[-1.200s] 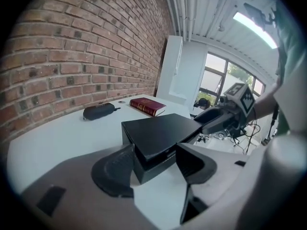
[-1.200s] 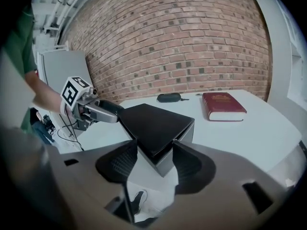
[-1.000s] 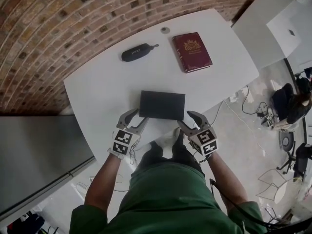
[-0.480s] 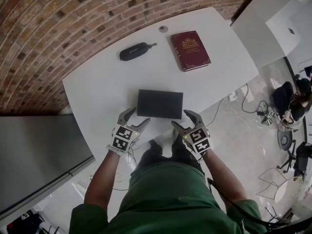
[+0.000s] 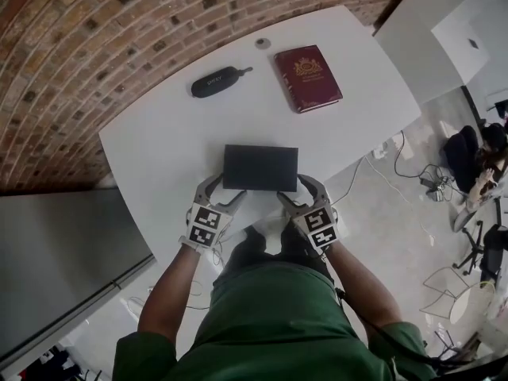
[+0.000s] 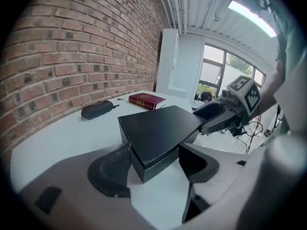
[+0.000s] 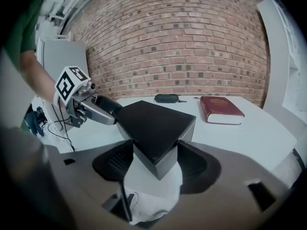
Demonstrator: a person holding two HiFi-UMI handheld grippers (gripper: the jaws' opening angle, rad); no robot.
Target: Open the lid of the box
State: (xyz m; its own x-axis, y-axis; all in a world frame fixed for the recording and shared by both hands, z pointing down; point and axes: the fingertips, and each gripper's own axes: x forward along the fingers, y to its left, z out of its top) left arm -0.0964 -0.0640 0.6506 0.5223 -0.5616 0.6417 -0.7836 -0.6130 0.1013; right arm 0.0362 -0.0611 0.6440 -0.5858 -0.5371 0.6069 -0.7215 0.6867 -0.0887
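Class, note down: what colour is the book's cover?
The book is dark red, gold emblem; best in head view.

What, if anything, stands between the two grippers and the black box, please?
Nothing visible does. The jaws of the left gripper and the right gripper have just been opening, and each pair straddles a near corner of the box.

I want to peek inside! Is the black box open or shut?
Shut. The black box has its lid flat on top, with no gap showing.
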